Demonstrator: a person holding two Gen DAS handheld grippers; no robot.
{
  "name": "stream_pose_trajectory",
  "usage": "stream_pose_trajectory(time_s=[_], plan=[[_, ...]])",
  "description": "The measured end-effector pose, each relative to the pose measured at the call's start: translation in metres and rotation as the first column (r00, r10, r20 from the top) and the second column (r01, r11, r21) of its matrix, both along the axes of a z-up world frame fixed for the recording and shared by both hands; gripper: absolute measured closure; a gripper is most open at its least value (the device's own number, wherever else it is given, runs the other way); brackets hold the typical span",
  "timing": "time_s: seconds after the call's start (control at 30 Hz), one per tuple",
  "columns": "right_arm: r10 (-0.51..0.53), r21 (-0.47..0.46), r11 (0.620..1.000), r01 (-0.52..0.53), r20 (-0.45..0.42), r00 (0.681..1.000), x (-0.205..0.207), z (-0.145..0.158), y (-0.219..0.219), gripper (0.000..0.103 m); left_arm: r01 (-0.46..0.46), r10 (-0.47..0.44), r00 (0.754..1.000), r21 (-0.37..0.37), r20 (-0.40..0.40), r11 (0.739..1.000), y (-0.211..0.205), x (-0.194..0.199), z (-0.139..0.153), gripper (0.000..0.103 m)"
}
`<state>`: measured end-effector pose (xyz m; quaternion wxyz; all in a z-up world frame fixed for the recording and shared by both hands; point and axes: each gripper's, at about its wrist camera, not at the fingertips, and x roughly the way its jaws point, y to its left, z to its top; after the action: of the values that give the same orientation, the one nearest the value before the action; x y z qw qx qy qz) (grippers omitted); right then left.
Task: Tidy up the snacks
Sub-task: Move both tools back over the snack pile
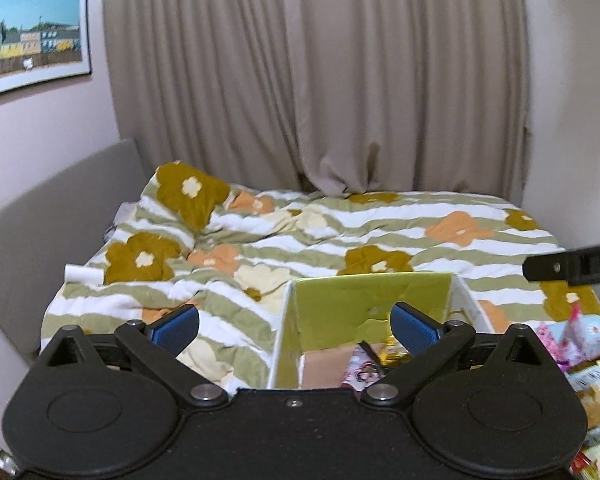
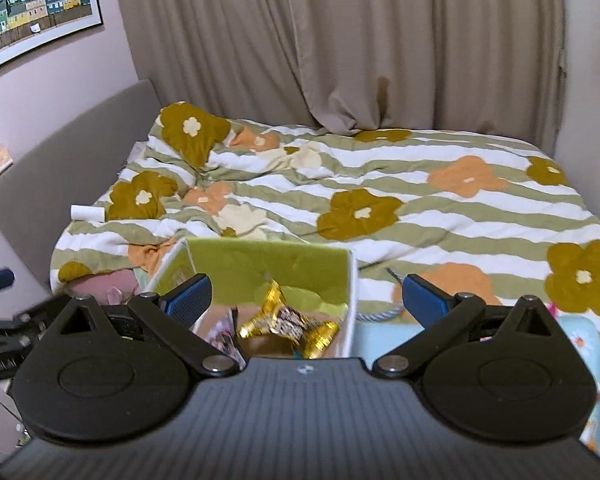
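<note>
Inside one green box [image 2: 268, 268] lie two snack packets, one gold [image 2: 288, 322], beneath two spread, empty hand-held grippers [image 2: 306, 300].

1. Illumination: even, moderately dim indoor light in both views; source not visible.
2. Shadows: soft, shallow, confined to folds of the green-and-white striped floral duvet [image 1: 340, 240] and pleats of the closed beige fabric curtain [image 1: 312, 80].
3. Glare: minor, on the crinkled gold foil wrapper [image 2: 288, 320] only.
4. Distortion: strong fisheye bowing; the framed landscape picture [image 1: 28, 36] at 10 o'clock curves noticeably; dark corner vignetting at 1 o'clock.
5. Focus: slightly soft overall, compression noise present.
</note>
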<state>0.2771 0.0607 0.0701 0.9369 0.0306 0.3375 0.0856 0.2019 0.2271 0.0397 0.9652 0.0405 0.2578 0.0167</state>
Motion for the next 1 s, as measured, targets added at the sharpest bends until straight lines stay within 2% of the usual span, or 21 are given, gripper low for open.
stream_pose_trajectory(time_s=[0.17, 0.3, 0.43, 0.57, 0.73, 1.0], plan=[[-0.051, -0.049, 0.997, 0.052, 0.025, 0.998, -0.043, 0.001, -0.018, 0.0, 0.064, -0.063, 0.998, -0.013, 0.017, 0.998, -0.021, -0.019, -0.002, 0.0], [-0.106, -0.05, 0.993, 0.108, 0.044, 0.993, -0.075, -0.002, -0.049, 0.0, 0.13, -0.13, 0.991, -0.019, 0.015, 0.991, -0.046, -0.036, -0.01, 0.0], [-0.18, -0.027, 0.983, 0.181, 0.03, 0.983, -0.098, -0.012, -0.093, 0.0, 0.209, -0.209, 0.977, -0.008, -0.028, 0.978, -0.083, -0.05, -0.029, 0.0], [-0.237, -0.018, 0.971, 0.237, 0.001, 0.971, -0.113, -0.028, -0.138, 0.0, 0.276, -0.279, 0.957, -0.041, -0.081, 0.96, -0.123, -0.061, -0.048, 0.0], [-0.268, -0.005, 0.963, 0.268, -0.047, 0.962, -0.126, -0.048, -0.189, 0.0, 0.307, -0.32, 0.939, -0.11, -0.123, 0.945, -0.171, -0.064, -0.06, 0.0], [-0.25, 0.036, 0.966, 0.258, -0.146, 0.957, -0.131, -0.084, -0.251, 0.0, 0.3, -0.317, 0.931, -0.114, -0.182, 0.947, -0.244, -0.045, -0.083, 0.0]])
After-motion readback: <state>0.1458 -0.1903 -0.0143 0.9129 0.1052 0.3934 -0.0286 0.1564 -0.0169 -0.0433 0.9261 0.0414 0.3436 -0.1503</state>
